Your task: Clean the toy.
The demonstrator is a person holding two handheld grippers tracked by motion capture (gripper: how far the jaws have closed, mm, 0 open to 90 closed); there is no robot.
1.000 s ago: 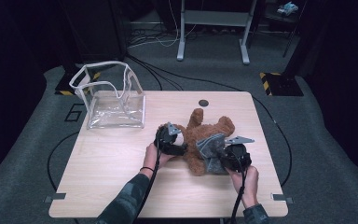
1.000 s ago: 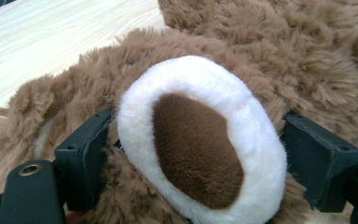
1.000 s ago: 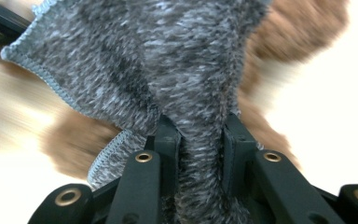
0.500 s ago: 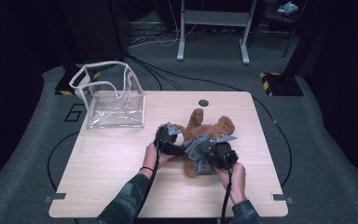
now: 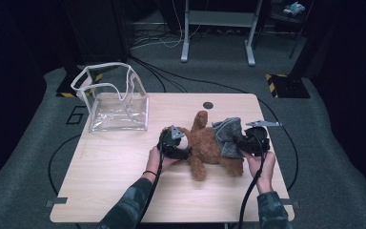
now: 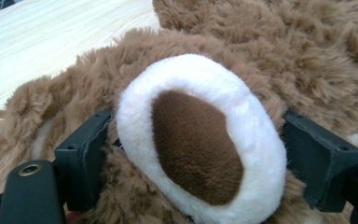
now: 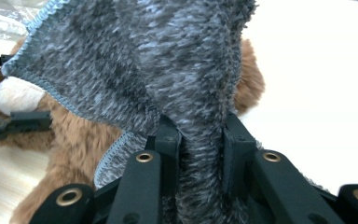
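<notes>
While clamped across fluffy brown teddy bear [image 5: 209,145] muzzle: left gripper [image 6: 193,149]. Pinching grey fuzzy knit garment [image 7: 149,60]: right gripper [image 7: 198,140]. Resting on light wooden table [image 5: 119,171].

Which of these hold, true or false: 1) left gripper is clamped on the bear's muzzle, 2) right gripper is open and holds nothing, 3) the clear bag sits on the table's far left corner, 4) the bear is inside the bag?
1) True: the left gripper has its jaws pressed on either side of the teddy bear's white muzzle.
2) False: the right gripper is shut on a fold of the grey knit garment.
3) True: the clear bag stands there on the table.
4) False: the teddy bear lies on the table, apart from the clear bag.
</notes>
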